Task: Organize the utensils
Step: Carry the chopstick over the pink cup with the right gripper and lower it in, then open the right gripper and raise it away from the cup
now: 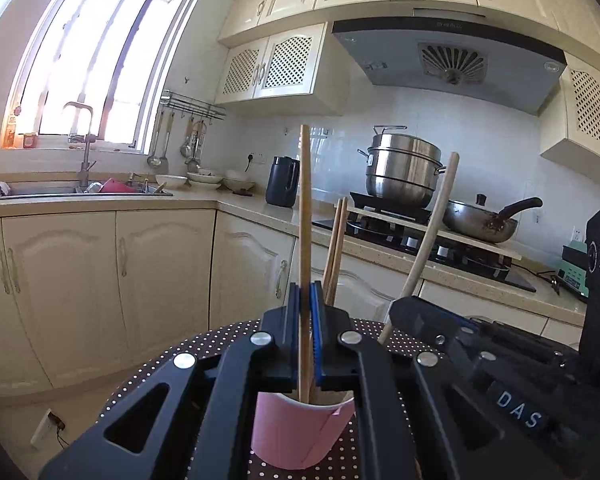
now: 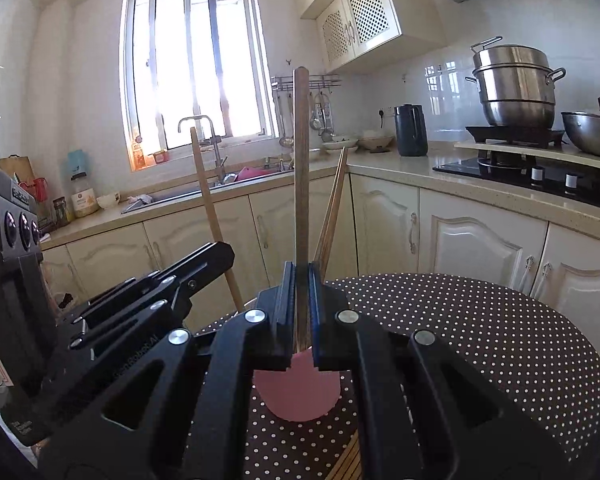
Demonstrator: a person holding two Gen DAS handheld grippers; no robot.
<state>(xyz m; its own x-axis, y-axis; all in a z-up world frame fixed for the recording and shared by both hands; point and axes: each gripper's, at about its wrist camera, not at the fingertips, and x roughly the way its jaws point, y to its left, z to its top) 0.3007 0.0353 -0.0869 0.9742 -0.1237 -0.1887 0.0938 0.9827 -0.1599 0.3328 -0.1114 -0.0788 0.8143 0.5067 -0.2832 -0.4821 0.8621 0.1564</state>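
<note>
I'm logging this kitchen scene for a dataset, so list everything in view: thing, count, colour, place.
Cup: one, pink, on the dotted table below both grippers.
Table: one, dark with white dots, nearest the cameras.
Wooden handles: two, tan; one upright in the cup, one clamped by the other gripper.
Chopsticks: a pair, brown, leaning behind the cup.
Steamer pot: one, steel, on the stove.
Wok: one, steel, right of the pot.
Kettle: one, black, on the counter.
Sink: one, steel, under the window.
Left hand-held gripper: black, shut on a handle.
Right hand-held gripper: black, shut on a handle.
</note>
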